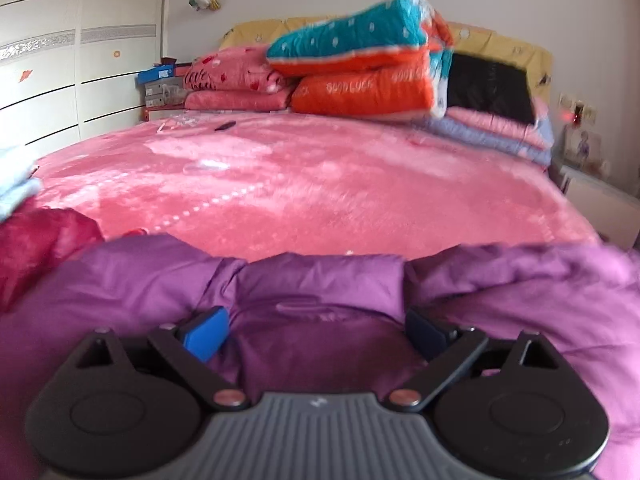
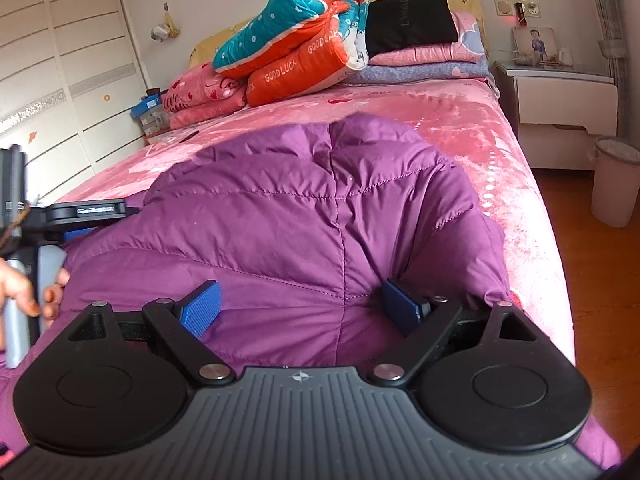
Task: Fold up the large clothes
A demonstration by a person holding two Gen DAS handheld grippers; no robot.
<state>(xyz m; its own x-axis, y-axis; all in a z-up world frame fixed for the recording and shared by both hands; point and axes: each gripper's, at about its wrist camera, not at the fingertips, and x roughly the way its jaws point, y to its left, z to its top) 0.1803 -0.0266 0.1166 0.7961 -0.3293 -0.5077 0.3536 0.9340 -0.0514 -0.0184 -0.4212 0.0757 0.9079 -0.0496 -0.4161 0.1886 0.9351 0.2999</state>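
You have the purple padded jacket lying on the near part of the bed, on the pink plush cover, and it is already gathered into a thick bundle rather than spread flat. In the right wrist view the quilted panels rise as one rounded heap with a seam running down its middle, and its far end stops about halfway up the bed. In the left wrist view you see the collar region: a puffy roll across the far edge and, just below it, a small hanging loop on the inside lining. So I judge that some folding is done, but the shape is still loose and bulky, not a tidy flat packet.

Your left tool stands with its blue pads wide apart, and the lining lies between them without being pinched; the pads do not press on the fabric. Your right tool is also spread apart, with the quilted cloth bulging between the pads; the right pad touches or sinks a little into the fabric, but nothing is clamped. At the left edge of the right view your left hand holds the handle of the other tool.

What is left, as I judge: take a new grip on an edge, bring the jacket over once more, and press it flat. A dark red garment lies at the left, near the jacket, and may still wait for folding.
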